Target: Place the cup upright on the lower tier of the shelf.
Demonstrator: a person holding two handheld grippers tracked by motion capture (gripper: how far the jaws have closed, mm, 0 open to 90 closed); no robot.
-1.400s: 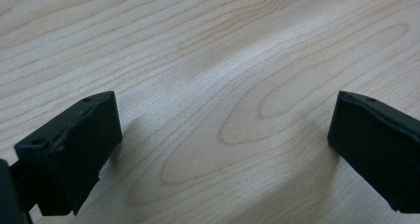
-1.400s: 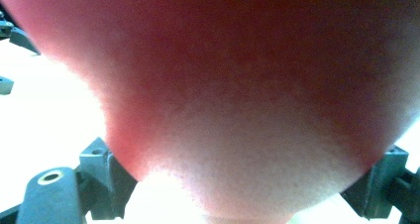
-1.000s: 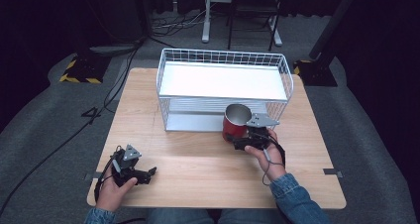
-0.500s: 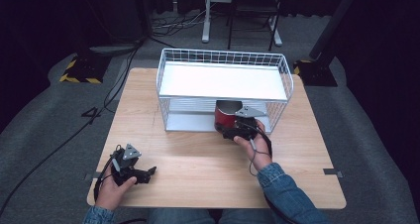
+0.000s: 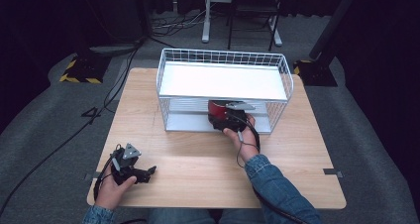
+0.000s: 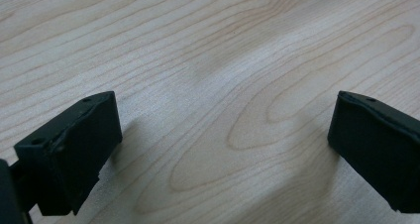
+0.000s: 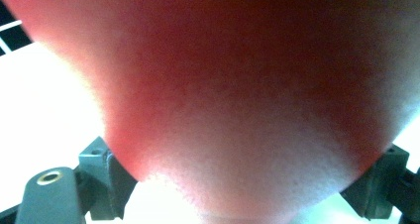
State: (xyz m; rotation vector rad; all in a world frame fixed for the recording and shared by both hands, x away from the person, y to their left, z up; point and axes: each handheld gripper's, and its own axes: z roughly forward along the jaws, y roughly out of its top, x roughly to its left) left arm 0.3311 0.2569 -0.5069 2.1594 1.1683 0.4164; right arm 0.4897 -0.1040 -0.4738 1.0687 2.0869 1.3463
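A red cup (image 5: 216, 113) is held at the centre of the high view, partly inserted under the white top shelf (image 5: 223, 81) of a wire rack (image 5: 163, 70), on or just above the lower tier; contact with that tier cannot be confirmed. The right gripper (image 5: 229, 119) is clamped on the cup: in the right gripper view the red wall (image 7: 237, 100) is pressed close to the lens, with a dark jaw at each lower corner of the frame against its sides.

The left gripper (image 5: 143, 171) is noted at the lower left of the high view, resting on the wooden table (image 5: 198, 169), well apart from the rack. Its jaws are spread wide over bare wood in the left gripper view, and nothing is held.

Risks identified:
- The cup's upper edge is judged close to the underside of the top shelf. If the cup is lifted or tilted during insertion, the shelf edge could be struck and the grip disturbed.
- The grey plate on the right gripper lies near the shelf's front edge and could catch there if the gripper is pushed deeper.
- If the cup is released before it is seated on the lower wires, it could tip.
- The rack is unrestrained and could be shifted by a push.
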